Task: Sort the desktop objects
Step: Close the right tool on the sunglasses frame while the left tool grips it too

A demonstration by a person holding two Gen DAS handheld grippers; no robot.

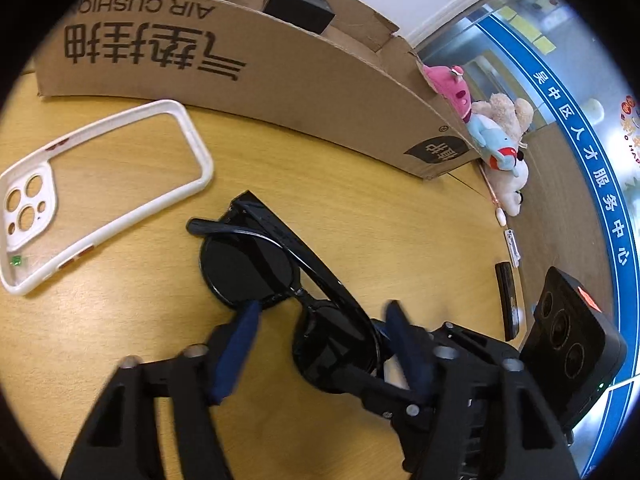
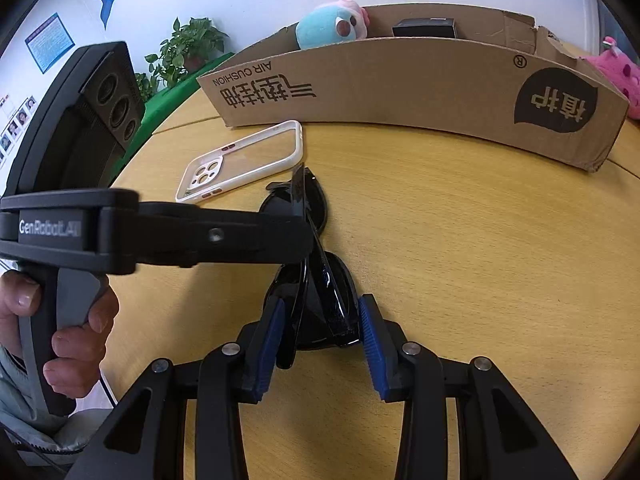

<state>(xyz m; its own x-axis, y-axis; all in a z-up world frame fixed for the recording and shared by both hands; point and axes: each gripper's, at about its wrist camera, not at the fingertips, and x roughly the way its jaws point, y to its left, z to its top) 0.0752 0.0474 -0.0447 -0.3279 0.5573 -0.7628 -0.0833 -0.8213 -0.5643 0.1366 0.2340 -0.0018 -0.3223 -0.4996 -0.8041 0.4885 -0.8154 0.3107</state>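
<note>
Black sunglasses (image 1: 256, 264) lie folded on the wooden table (image 1: 360, 208). My left gripper (image 1: 320, 312) straddles one lens, its blue pads (image 1: 236, 344) apart on either side; it looks open. In the right wrist view my right gripper (image 2: 320, 312) has its blue pads (image 2: 370, 340) on both sides of the near end of the sunglasses (image 2: 320, 276), close to or touching the frame. The left gripper (image 2: 296, 236) reaches in from the left over the glasses. A white-rimmed clear phone case (image 1: 104, 184) lies beside them and also shows in the right wrist view (image 2: 244, 160).
A cardboard box (image 2: 400, 88) stands behind, holding a teal plush toy (image 2: 328, 26) and a black box (image 2: 424, 26). Plush toys (image 1: 496, 136) lie past its right end. A dark flat object (image 1: 507, 300) lies near the table edge. A plant (image 2: 188, 48) stands far left.
</note>
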